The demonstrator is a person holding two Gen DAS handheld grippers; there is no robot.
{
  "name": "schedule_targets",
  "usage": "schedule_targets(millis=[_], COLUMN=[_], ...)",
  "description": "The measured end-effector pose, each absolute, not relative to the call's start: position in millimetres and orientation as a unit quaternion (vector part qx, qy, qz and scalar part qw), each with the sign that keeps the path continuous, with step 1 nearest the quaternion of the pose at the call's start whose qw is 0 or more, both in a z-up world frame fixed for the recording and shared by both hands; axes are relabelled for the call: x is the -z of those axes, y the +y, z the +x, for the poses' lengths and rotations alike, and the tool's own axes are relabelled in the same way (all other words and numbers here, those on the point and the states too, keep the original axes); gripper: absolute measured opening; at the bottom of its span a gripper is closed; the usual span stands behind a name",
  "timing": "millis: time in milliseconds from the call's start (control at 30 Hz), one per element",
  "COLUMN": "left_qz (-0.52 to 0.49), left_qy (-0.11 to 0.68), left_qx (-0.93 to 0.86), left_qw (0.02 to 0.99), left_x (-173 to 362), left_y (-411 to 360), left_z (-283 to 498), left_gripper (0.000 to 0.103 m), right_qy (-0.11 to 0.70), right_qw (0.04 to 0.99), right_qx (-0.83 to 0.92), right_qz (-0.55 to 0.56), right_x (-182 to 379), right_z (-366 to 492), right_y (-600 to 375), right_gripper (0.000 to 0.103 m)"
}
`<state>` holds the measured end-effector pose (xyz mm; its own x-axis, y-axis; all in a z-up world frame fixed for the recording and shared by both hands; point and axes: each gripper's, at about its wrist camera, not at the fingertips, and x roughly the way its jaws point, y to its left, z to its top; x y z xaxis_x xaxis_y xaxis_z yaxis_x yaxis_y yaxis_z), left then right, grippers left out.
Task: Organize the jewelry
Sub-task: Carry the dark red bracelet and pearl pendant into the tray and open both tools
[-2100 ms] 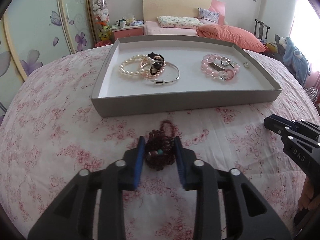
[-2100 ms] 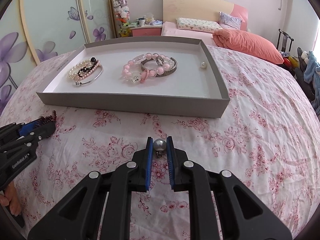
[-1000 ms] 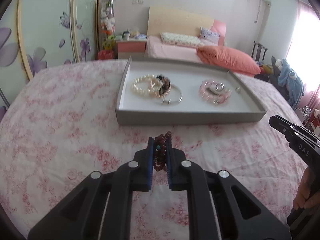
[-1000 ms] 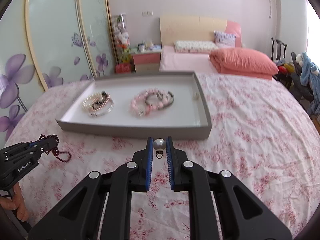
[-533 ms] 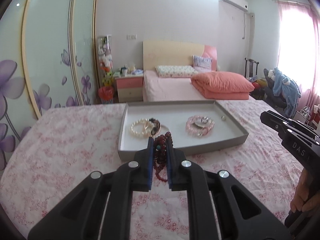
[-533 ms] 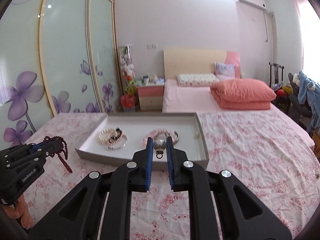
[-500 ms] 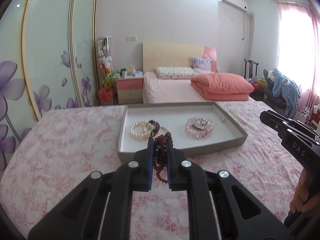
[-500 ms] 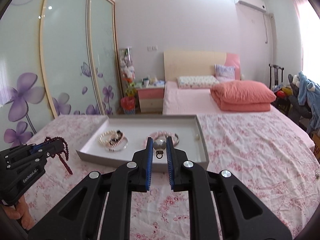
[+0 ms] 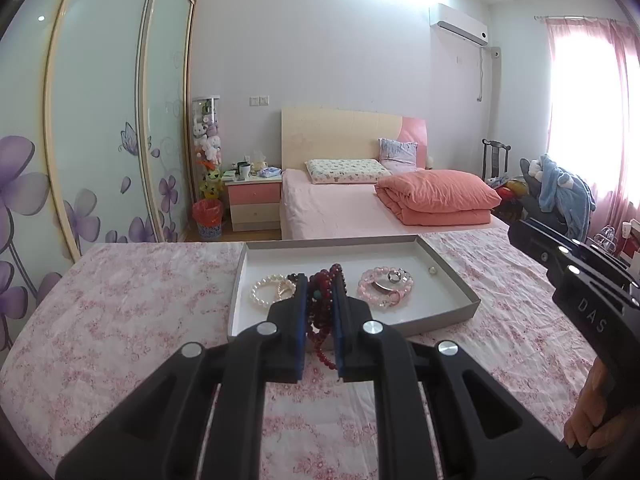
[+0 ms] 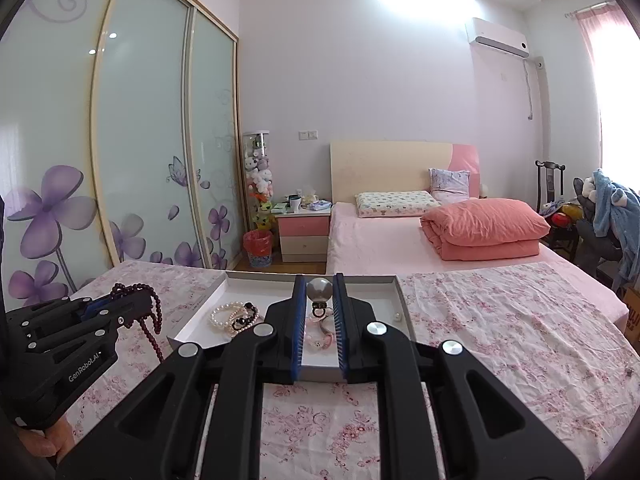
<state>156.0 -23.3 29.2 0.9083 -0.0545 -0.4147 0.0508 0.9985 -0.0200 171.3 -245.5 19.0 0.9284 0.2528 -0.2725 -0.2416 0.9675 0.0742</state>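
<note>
My left gripper (image 9: 320,280) is shut on a dark red bead bracelet (image 9: 320,304) that hangs from its pads above the flowered cloth. The bracelet also shows in the right wrist view (image 10: 150,320), dangling from the left gripper (image 10: 132,300). My right gripper (image 10: 319,286) is shut on a grey pearl earring (image 10: 319,290), held in the air before the tray. The grey tray (image 9: 448,276) holds a white pearl bracelet (image 9: 264,290), a pink bead bracelet (image 9: 380,288) and a small pearl (image 9: 431,270).
The tray (image 10: 402,300) lies on a table with a pink flowered cloth (image 9: 120,300). Behind it are a bed with an orange quilt (image 9: 436,196), a nightstand (image 9: 252,200) and sliding wardrobe doors (image 9: 100,140). The right gripper's body (image 9: 580,288) is at the right edge.
Both grippers have risen well above the cloth with their loads; the red bracelet left the cloth and now hangs free. The tray looks smaller and farther.
</note>
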Motion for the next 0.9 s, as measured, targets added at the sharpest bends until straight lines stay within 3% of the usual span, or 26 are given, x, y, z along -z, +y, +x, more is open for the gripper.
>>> schedule_targets(millis=[567,900], left_qz=[-0.031,-0.048], left_qy=[0.236,0.287], left_qx=[0.031,0.049], left_qw=[0.971,0.955], left_x=[-26,3], left_y=[-7,-3], left_z=[217,291], left_gripper=[0.012,0.012], right_qy=[0.133,0.211], right_qw=[0.984,0.965], right_qx=[-0.12,-0.136], right_qz=[0.023,0.072], right_x=[-19,12], right_z=[218,294], right_y=[-238,-234], right_gripper=[0.014,0.014])
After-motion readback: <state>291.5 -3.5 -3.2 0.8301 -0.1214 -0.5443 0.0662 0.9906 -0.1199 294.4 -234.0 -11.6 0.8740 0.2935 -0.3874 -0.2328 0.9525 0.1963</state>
